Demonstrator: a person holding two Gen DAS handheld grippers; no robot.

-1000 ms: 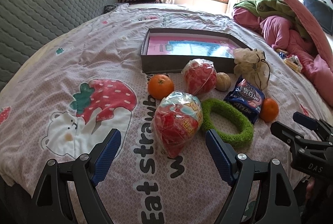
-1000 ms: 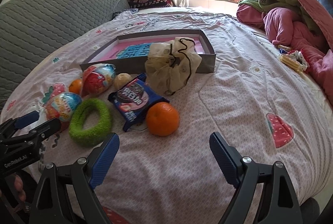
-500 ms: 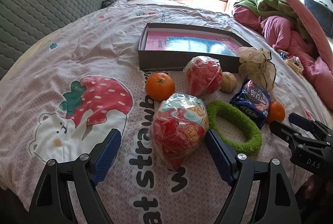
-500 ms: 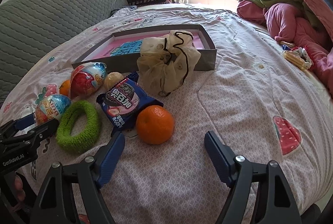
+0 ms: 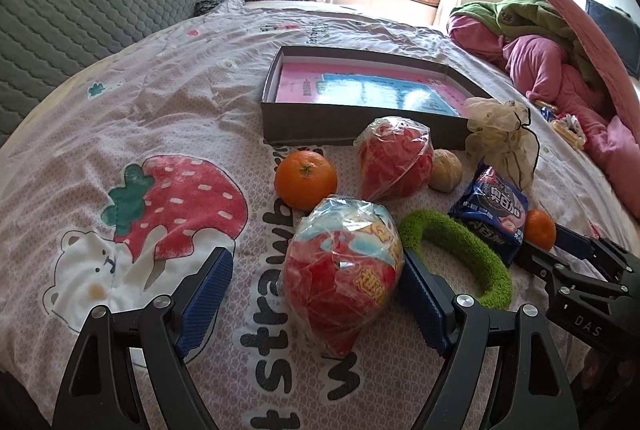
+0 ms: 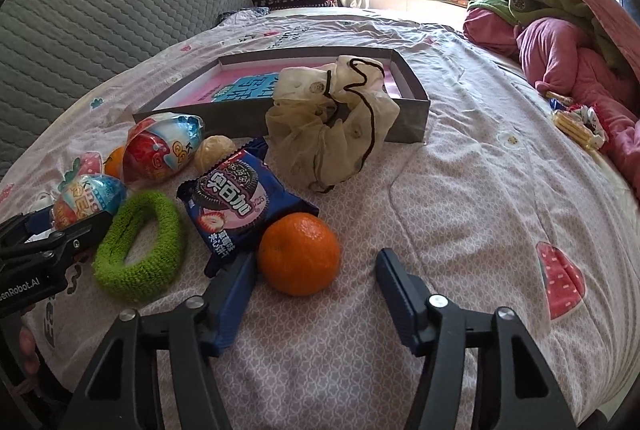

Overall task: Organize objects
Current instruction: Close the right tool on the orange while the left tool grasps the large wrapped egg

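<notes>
A foil-wrapped toy egg [image 5: 344, 270] lies on the bedspread between the fingers of my left gripper [image 5: 316, 296]. The gripper is open, with a wide gap on the egg's left side. In the right wrist view an orange [image 6: 300, 254] sits between the fingers of my right gripper [image 6: 316, 290]. Its jaws are closing, and the right pad is still clear of the fruit. A shallow grey box [image 5: 352, 126] with a pink and blue floor stands behind the objects. A second orange [image 5: 306, 178] and another wrapped egg [image 5: 394, 158] lie in front of it.
A green fuzzy ring [image 6: 140, 242], a blue cookie packet [image 6: 240, 202], a cream scrunchie [image 6: 332, 126] and a pale round nut [image 5: 445, 170] lie among the objects. Pink and green bedding [image 5: 552, 62] is heaped at the right. A grey quilted headboard [image 5: 80, 14] runs along the left.
Both grippers have come forward and lower. The egg now sits between the left fingers. The right jaws have narrowed around the orange.
</notes>
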